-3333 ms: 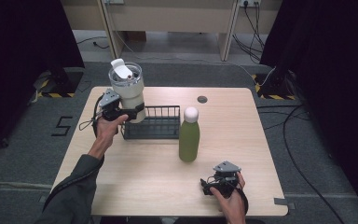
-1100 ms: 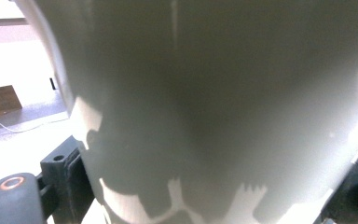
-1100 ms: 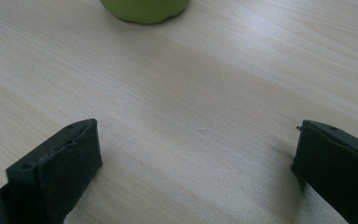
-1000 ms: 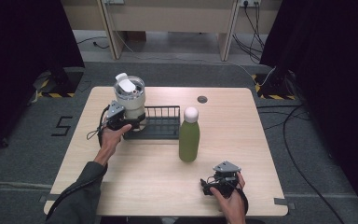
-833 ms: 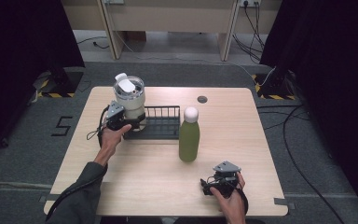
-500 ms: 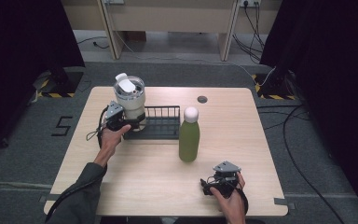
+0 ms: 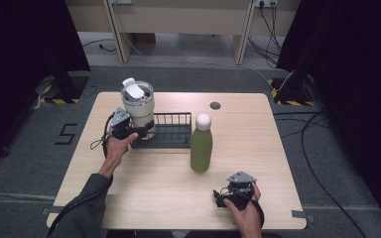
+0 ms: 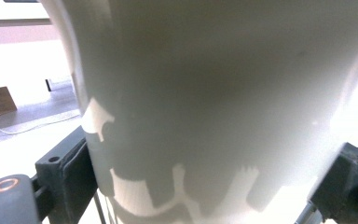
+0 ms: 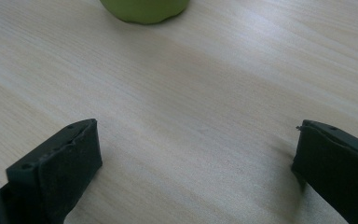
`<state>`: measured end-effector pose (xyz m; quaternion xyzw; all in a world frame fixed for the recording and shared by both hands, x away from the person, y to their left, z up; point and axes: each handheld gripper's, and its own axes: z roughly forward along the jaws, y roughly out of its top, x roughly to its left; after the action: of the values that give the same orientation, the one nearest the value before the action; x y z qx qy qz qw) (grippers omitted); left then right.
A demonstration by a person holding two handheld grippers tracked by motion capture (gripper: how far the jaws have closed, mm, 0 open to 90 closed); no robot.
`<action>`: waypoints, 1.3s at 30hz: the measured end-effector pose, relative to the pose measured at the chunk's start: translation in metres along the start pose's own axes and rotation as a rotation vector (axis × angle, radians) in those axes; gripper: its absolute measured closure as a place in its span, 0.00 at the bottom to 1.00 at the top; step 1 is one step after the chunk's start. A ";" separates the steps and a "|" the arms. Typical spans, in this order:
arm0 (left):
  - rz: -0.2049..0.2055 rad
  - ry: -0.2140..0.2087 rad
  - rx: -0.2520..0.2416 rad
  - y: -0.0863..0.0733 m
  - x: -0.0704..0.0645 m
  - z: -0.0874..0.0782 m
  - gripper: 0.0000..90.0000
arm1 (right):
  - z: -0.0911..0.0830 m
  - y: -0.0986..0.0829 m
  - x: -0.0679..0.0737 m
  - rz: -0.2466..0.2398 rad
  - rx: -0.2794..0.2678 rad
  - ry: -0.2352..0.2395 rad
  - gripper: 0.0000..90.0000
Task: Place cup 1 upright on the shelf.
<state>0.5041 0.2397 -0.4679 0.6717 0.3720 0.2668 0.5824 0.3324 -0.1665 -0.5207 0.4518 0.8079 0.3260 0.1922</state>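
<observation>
Having lowered since earlier into the black rack (image 7: 171, 132): cream tumbler (image 7: 139, 108), left gripper (image 7: 129, 131) jaws clamped on it; right gripper (image 7: 226, 197) jaws wide, empty.

We hold our left gripper (image 7: 138, 132) out ahead at the far left, forearm stretched forward in a dark sleeve, its 2 jaws spread and pressed against what they clasp. Our right gripper (image 7: 220, 198) rests low by the near edge on the right, hand wrapped around it, its 2 jaws standing wide apart with nothing between them.
</observation>
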 end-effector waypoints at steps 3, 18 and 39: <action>0.007 -0.008 0.011 0.001 0.001 -0.001 0.11 | 0.000 0.000 0.000 0.000 0.000 0.000 0.01; 0.039 -0.017 0.035 0.001 0.005 -0.006 0.11 | 0.000 0.000 0.000 0.000 0.000 0.000 0.01; 0.071 -0.028 0.046 0.005 0.006 -0.011 0.11 | 0.000 0.000 0.000 0.001 -0.001 0.000 0.01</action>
<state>0.4997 0.2507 -0.4611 0.7015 0.3457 0.2692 0.5621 0.3325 -0.1664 -0.5208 0.4519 0.8075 0.3266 0.1925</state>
